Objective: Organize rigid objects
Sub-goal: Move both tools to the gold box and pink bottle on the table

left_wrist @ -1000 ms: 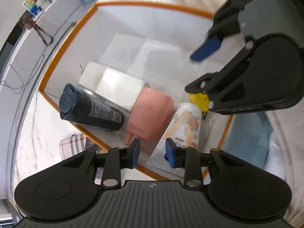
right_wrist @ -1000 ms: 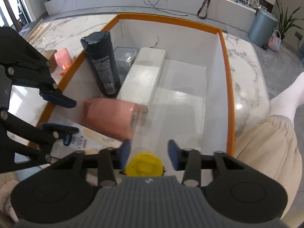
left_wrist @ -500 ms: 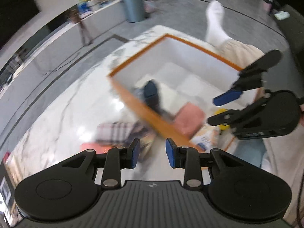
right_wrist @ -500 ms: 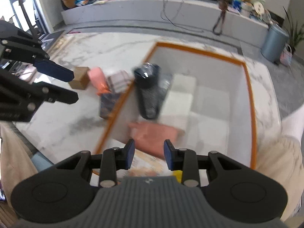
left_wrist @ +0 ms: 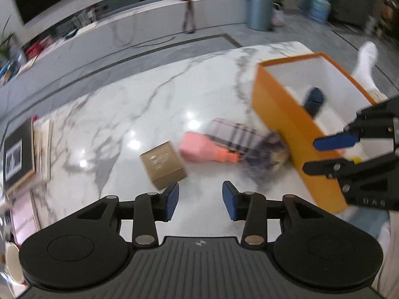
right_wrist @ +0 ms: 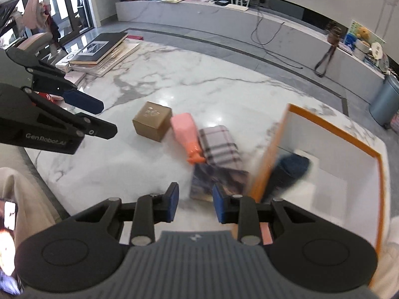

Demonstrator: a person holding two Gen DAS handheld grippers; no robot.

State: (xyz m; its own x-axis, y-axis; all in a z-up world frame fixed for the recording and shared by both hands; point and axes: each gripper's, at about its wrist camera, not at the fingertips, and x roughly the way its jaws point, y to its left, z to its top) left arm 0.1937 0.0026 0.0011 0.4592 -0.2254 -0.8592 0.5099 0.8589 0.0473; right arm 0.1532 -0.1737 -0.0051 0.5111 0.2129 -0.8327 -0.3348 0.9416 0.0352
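Note:
On the marble table lie a brown cardboard box (left_wrist: 163,165) (right_wrist: 152,120), a pink bottle with an orange cap (left_wrist: 204,150) (right_wrist: 185,132), a plaid case (left_wrist: 234,134) (right_wrist: 219,147) and a dark patterned item (right_wrist: 209,182). To their right stands the orange box (left_wrist: 286,124) (right_wrist: 264,154), white inside, with a dark bottle (left_wrist: 314,99) (right_wrist: 289,169) in it. My left gripper (left_wrist: 200,199) (right_wrist: 99,117) hovers just short of the cardboard box, its jaws opening and empty. My right gripper (right_wrist: 194,201) (left_wrist: 331,154) hangs over the orange box's near wall, jaws closing on nothing.
A stack of books (left_wrist: 20,154) (right_wrist: 99,49) lies at the table's far left end. A person's leg in a white sock (left_wrist: 366,64) shows beyond the orange box. A grey bin (left_wrist: 259,7) (right_wrist: 384,102) stands on the floor beside a long low shelf.
Both grippers rose out of the orange box and swung left over the marble table. The left jaws have spread wider; the right jaws have narrowed a little.

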